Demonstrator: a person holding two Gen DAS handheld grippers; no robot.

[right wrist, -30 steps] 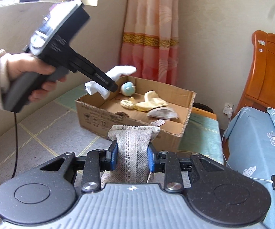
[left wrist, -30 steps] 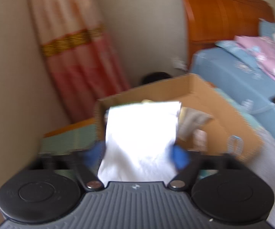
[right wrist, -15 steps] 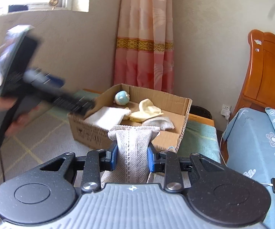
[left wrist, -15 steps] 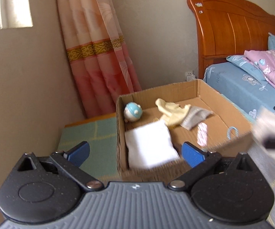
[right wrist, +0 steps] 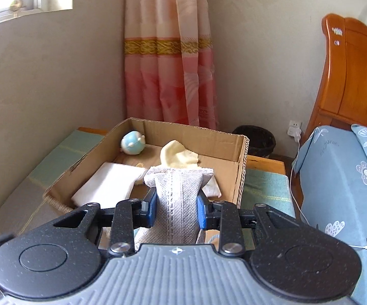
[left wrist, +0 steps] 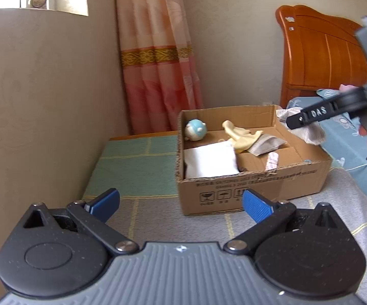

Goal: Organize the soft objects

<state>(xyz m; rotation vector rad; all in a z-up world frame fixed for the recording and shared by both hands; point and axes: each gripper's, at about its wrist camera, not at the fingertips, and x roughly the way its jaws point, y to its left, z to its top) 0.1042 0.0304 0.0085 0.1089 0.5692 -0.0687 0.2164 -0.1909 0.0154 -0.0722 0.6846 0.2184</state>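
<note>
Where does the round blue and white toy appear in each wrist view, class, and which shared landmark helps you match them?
Left wrist: blue and white toy in the cardboard box's far left corner, centre of picture.
Right wrist: same toy, left of centre, far end of box.
Shared landmark: pink curtain behind the box.

One box (left wrist: 249,185) stood on the mat. Inside lay one white cloth (left wrist: 210,161), one blue ball toy (left wrist: 195,129), one yellow cloth (left wrist: 239,136), one grey cloth (left wrist: 267,143) and what looked like one small pale roll (left wrist: 272,161). One grey pouch (right wrist: 178,203) sat between two blue pads (right wrist: 150,209). One curtain (right wrist: 168,50) hung behind.
</note>
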